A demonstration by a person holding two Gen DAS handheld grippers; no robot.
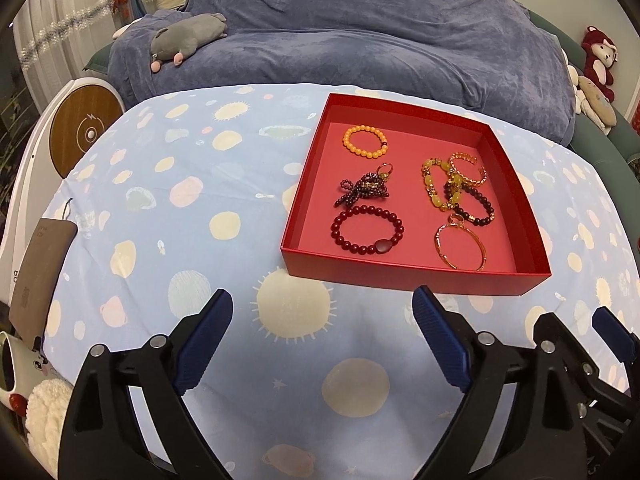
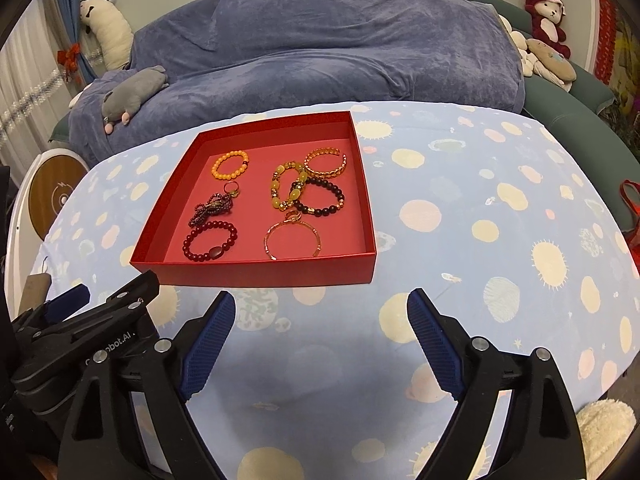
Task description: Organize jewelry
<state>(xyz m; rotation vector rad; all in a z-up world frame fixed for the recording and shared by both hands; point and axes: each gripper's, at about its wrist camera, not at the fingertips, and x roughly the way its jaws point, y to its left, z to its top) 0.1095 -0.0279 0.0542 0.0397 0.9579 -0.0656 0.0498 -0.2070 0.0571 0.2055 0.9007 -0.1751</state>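
- Table under a pale blue dotted cloth point(image 1: 168, 216); blue-covered sofa point(image 1: 360, 40) behind it with a grey plush point(image 1: 184, 38).
- left gripper point(image 1: 322, 312): jaws spread wide, nothing between them, hanging over bare cloth.
- Red box point(image 1: 400, 276) sits ahead and slightly right of the left gripper, just past its tips.
- In the box: orange bead bracelet point(image 1: 365, 142) at the far left, dark red bracelet point(image 1: 367, 230) nearest, gold bangle point(image 1: 461, 246) right of it, tangled bracelets point(image 1: 460, 188) behind the bangle.
- right gripper point(image 2: 321, 308): also released, empty; the box lies ahead and to its left.
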